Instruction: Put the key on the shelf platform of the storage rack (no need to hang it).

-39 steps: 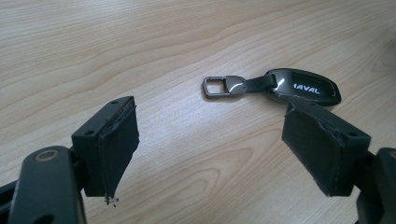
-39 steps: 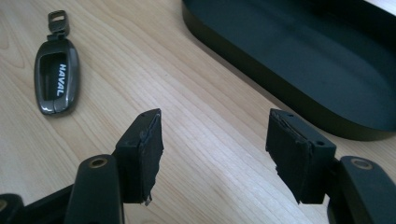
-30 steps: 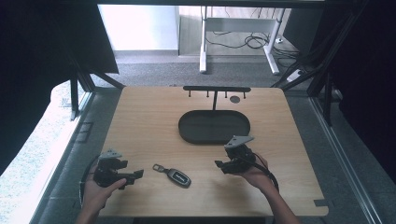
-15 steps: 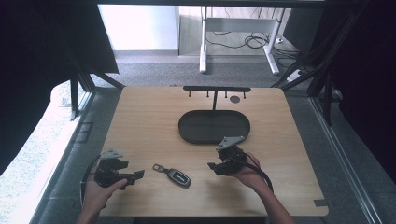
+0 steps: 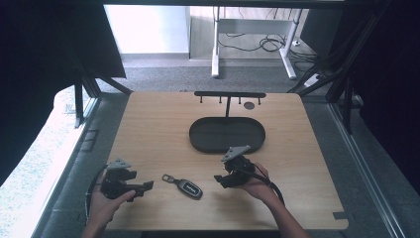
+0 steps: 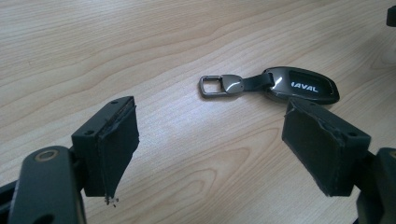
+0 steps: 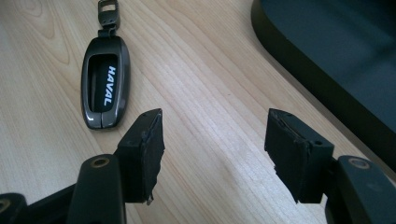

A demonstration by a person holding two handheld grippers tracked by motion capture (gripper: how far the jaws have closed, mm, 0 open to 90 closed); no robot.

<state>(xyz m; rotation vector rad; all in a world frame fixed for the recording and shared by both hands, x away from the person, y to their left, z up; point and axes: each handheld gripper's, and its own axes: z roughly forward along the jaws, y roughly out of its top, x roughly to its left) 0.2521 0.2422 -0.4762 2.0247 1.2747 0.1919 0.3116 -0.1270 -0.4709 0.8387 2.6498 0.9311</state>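
With both the left claw (image 5: 143, 187) and right claw (image 5: 221, 179) spread wide and empty, the key fob (image 5: 189, 188) lying on the desk (image 5: 148, 129) seems about to be approached, and a closing-in by the right claw is judged to be called for next.

A: What lies ahead of the right gripper (image 7: 212, 140)?
B: Bare wood. Its two black jaws stand wide apart, with nothing between them but the table (image 7: 205, 70).
A: And the fob?
B: The fob (image 7: 105, 88) lies flat on the table to the upper left, just beyond the left jaw and not touching it. It is dark grey with a black panel reading HAVAL, and its clip (image 7: 109, 11) points away toward the top edge.
A: Anything on the other side?
B: A dark tray (image 7: 327, 65) fills the upper right corner, its rounded wall resting on the wood beyond the right jaw.
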